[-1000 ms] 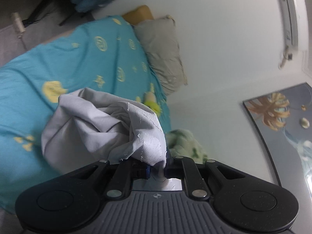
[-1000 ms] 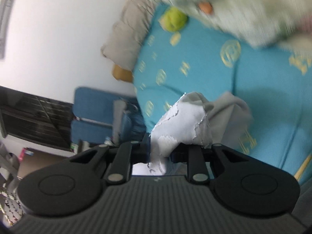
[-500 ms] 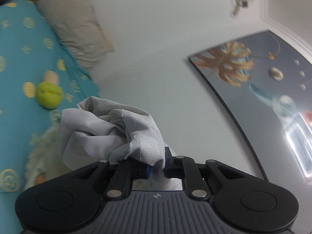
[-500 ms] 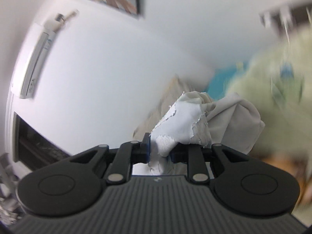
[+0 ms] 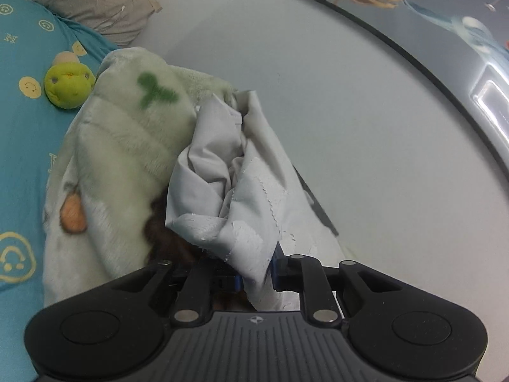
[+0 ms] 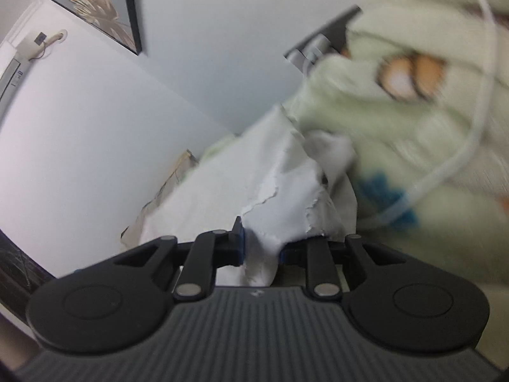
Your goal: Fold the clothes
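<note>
While both tongs hold bunched grey cloth, nothing looks folded yet, so I judge the task at an early stage. Left tongs have a wad of the grey garment between the pads, jaws easing apart right now, cloth not yet dropped. Right tongs clenched on another frayed edge of what looks like the same grey garment. Garment hangs crumpled in the air in front of each camera, no flat panel, no crease line, no neat stack visible anywhere.

Just behind the garment in the left view: fluffy pale-green blanket heaped on the bed, also unfolded. Same fleece fills the right side of the right view, blurred, with a thin white cable across it. Beyond that, teal bedsheet, a green plush toy, grey pillow, then the wall with a framed picture.

Left to do, as I judge: spread the garment flat on the bed, make the folds, set it down; blanket possibly after
</note>
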`<state>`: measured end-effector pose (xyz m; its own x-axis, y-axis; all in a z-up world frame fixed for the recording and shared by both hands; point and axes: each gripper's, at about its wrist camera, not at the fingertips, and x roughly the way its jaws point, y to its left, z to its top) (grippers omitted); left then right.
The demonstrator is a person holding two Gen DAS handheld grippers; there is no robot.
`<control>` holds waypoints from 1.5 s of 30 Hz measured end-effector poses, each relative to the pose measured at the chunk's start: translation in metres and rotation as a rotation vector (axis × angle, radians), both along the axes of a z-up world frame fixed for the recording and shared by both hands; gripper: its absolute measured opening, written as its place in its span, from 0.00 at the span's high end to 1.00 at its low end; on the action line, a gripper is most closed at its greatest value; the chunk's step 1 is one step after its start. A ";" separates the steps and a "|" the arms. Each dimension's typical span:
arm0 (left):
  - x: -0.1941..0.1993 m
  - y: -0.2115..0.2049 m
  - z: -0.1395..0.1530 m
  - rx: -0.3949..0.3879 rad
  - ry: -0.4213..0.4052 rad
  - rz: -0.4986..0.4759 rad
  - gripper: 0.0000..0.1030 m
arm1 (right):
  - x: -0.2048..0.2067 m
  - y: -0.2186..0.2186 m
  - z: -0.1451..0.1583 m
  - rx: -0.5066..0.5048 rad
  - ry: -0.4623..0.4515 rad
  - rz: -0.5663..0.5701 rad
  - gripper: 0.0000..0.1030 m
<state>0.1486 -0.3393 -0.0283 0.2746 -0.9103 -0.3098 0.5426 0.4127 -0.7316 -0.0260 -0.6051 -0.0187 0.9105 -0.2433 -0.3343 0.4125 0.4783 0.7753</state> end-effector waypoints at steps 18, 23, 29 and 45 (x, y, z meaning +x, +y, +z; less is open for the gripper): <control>-0.104 0.031 0.112 0.315 -0.424 0.076 0.00 | -0.045 0.042 0.094 -0.036 0.274 0.076 0.66; -0.163 0.069 0.167 0.268 -0.513 0.084 0.00 | -0.084 0.106 0.149 -0.315 0.213 0.143 0.58; -0.236 0.128 0.198 0.275 -0.636 0.172 0.00 | -0.133 0.188 0.184 -0.603 0.129 0.169 0.15; -0.307 0.199 0.172 0.308 -0.776 0.328 0.00 | -0.160 0.264 0.142 -0.765 0.100 0.041 0.13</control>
<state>-0.1588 -0.1398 0.1434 0.7401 -0.6562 -0.1468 0.6585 0.7515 -0.0393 -0.1855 -0.3415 0.1229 0.8983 -0.4061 -0.1676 0.4331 0.8826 0.1829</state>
